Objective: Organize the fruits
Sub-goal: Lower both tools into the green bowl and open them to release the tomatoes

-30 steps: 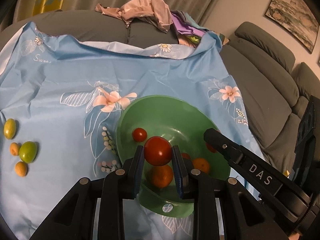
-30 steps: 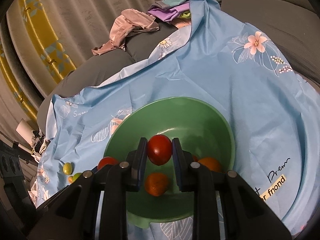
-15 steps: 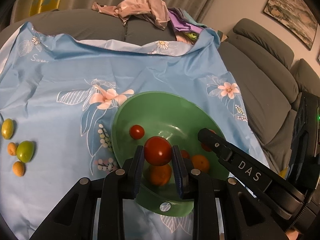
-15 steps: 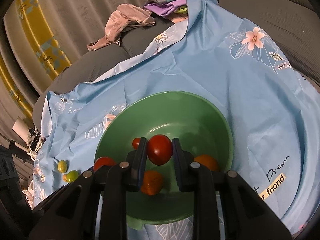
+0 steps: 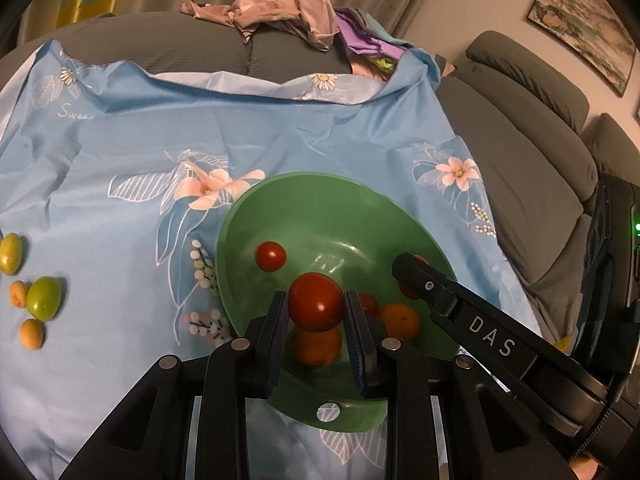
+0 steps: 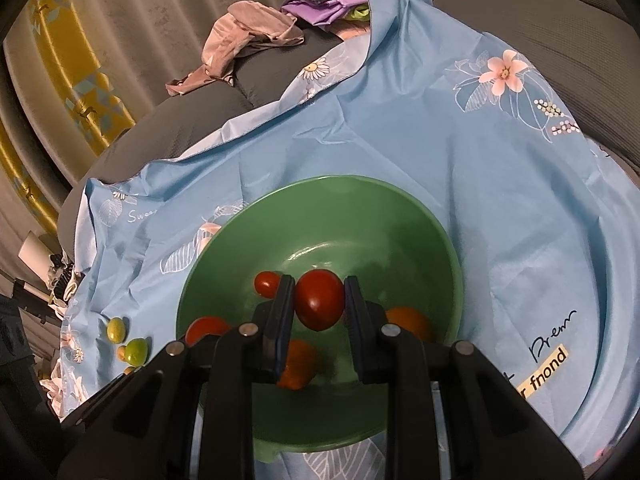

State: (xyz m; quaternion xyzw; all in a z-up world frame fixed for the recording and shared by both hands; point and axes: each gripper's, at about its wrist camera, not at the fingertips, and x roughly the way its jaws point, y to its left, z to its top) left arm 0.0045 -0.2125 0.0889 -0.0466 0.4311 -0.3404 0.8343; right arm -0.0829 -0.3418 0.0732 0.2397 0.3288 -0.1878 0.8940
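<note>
Left gripper (image 5: 316, 307) jaws closed on a red tomato (image 5: 316, 307), held over the near side of the green bowl (image 5: 304, 208). Right gripper (image 6: 319, 300) likewise clamps its own tomato (image 6: 319, 300) between both pads, above the bowl (image 6: 320, 200) middle. In the left view the right gripper's finger (image 5: 424, 284) reaches in over the bowl's right side. Inside the bowl: a small tomato (image 5: 271, 255) at the left, two oranges (image 5: 400, 321) near the front, another red piece partly hidden. Bowl sits on a blue floral cloth (image 5: 280, 128) spread over a grey sofa (image 5: 520, 152). Left on the cloth, well apart from the bowl: a green fruit (image 5: 44, 298), a yellow one (image 5: 10, 253), two small orange ones (image 5: 31, 333). Crumpled clothes (image 5: 280, 4) lie at the back.
</note>
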